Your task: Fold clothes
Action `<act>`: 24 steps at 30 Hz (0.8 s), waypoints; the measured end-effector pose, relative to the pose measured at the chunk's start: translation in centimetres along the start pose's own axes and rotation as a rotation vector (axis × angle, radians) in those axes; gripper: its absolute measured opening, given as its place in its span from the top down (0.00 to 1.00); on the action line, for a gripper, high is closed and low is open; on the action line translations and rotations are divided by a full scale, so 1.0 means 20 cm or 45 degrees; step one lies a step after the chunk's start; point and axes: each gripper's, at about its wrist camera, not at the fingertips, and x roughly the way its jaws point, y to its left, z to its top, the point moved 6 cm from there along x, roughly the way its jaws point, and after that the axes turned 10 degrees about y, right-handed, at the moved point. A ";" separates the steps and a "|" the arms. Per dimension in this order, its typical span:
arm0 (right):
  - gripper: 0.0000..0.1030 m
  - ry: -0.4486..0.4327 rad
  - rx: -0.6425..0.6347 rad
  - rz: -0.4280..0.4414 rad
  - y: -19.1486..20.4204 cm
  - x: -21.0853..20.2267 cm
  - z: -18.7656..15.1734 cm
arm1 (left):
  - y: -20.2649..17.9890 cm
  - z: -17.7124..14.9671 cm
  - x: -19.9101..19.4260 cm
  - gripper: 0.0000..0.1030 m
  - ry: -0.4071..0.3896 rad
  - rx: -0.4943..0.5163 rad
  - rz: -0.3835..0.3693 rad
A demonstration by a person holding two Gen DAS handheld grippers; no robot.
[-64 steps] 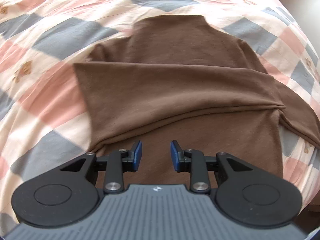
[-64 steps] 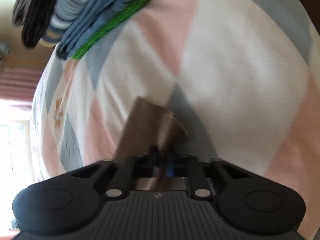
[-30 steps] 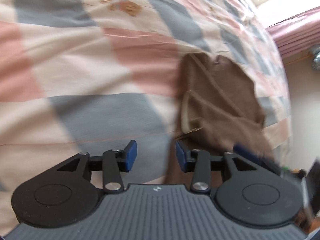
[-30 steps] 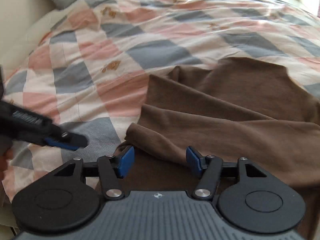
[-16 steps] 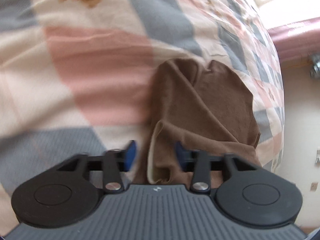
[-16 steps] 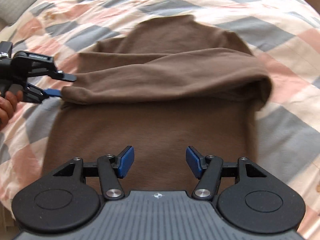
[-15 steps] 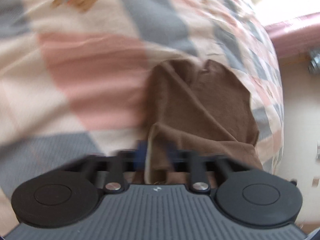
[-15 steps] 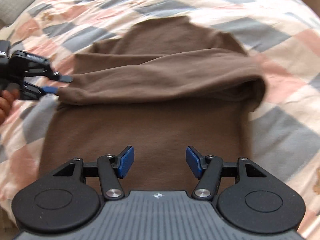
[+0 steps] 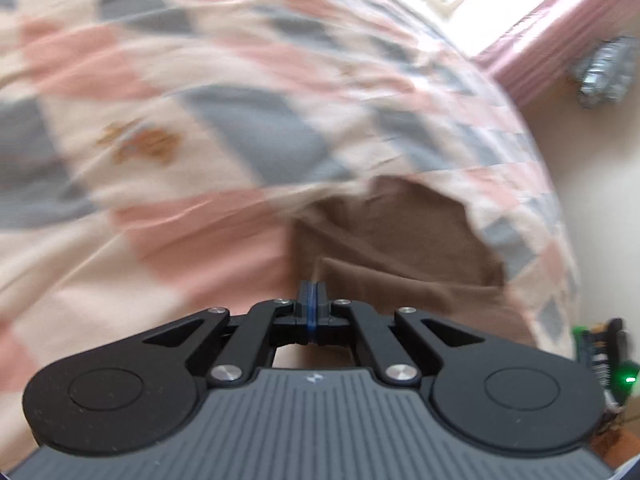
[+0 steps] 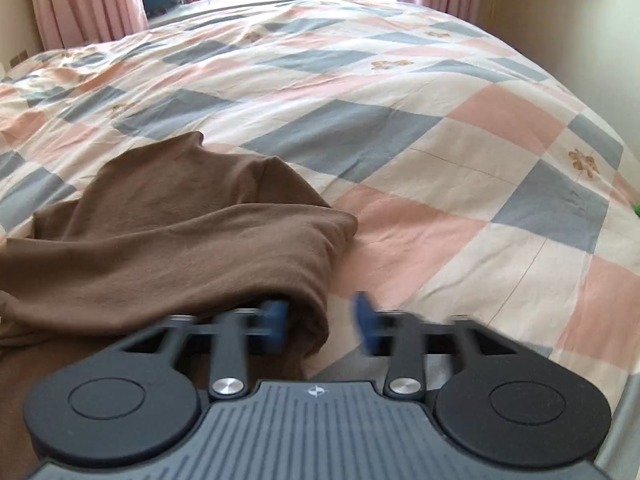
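A brown long-sleeved top (image 10: 172, 240) lies partly folded on the checked bedspread (image 10: 400, 128). My right gripper (image 10: 320, 324) is open, its jaws on either side of the folded right edge of the top. In the left wrist view the brown top (image 9: 384, 240) lies just ahead. My left gripper (image 9: 311, 300) is shut, its blue pads pressed together at the near left edge of the top; whether cloth is pinched between them I cannot tell.
The bedspread (image 9: 160, 120) of pink, grey and cream squares covers the whole bed. Pink curtains (image 10: 88, 0) and a bright window lie beyond its far end. A wall (image 9: 592, 200) and a small device with a green light (image 9: 624, 376) are at the right.
My left gripper has closed at the top's left edge and its view has swung. My right gripper has moved to the right, down to the folded right edge of the top.
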 end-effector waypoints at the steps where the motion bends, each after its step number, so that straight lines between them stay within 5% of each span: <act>1: 0.71 0.013 -0.048 -0.007 0.01 0.00 0.00 | 0.05 -0.02 0.04 1.00 0.036 -0.017 0.054; 3: 0.71 0.031 -0.133 -0.013 0.03 -0.01 -0.01 | 0.12 -0.05 0.13 1.00 0.116 -0.094 0.064; 5: 0.68 0.011 -0.151 -0.007 0.03 -0.03 -0.01 | 0.13 -0.06 0.19 0.99 0.156 -0.216 -0.112; 7: 0.68 0.006 -0.145 -0.004 0.03 -0.03 0.00 | 0.08 -0.05 0.19 0.80 0.121 -0.288 -0.234; 9: 0.67 0.015 -0.136 -0.004 0.02 -0.02 0.00 | 0.03 -0.02 0.19 0.70 0.084 -0.278 -0.256; 14: 0.63 0.028 -0.126 0.003 0.04 -0.01 -0.02 | -0.09 0.07 0.33 0.69 0.129 -0.154 -0.202; 17: 0.61 0.030 -0.119 -0.002 0.04 0.00 -0.04 | -0.13 0.10 0.41 0.75 0.167 -0.072 -0.152; 18: 0.61 0.031 -0.119 -0.009 0.04 0.00 -0.04 | -0.16 0.10 0.42 0.98 0.180 -0.032 -0.128; 24: 0.62 -0.034 -0.146 -0.048 0.03 -0.04 -0.03 | -0.22 0.02 0.13 0.98 0.041 0.129 -0.143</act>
